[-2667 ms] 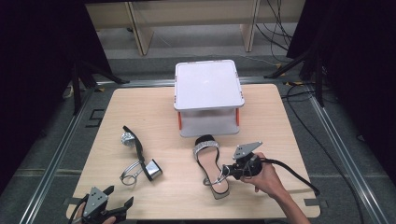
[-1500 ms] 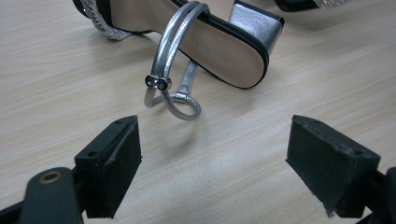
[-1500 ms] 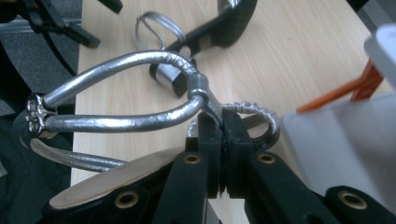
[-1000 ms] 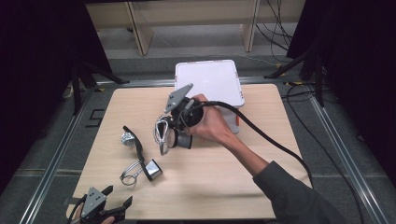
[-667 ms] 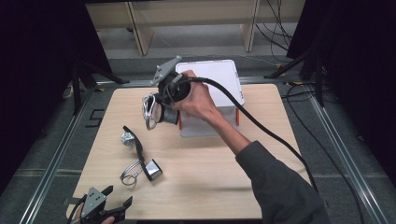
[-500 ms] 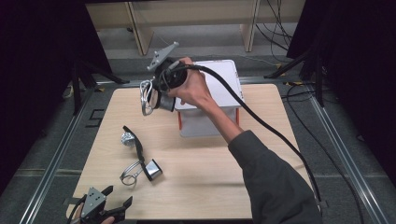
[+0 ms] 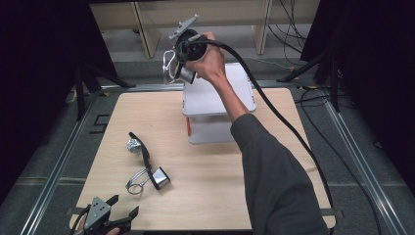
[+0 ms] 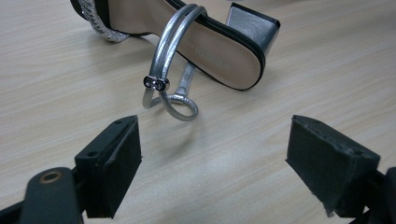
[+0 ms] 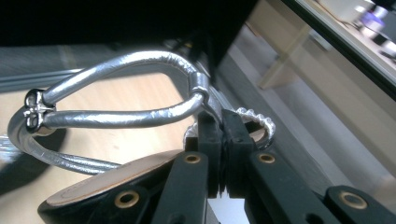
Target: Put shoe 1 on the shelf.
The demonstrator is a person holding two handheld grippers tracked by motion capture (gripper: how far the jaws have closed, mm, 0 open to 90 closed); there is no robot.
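Overhead, the right gripper (image 7: 172, 66) holds a silver sandal (image 7: 170, 69) aloft by the white box (image 7: 218, 93) (jaws clamped on its strap), while the left gripper (image 8: 212, 163) gapes before the other sandal (image 8: 205, 42).

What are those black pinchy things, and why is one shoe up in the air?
A person holds a pinching tool in each hand. One camera looks down from above; the other two ride on the tools. The right tool is shut on a silver sandal by its strap, lifted above the white box. The left tool waits open at the near edge of the wooden table, pointing at the other sandal, which lies there.
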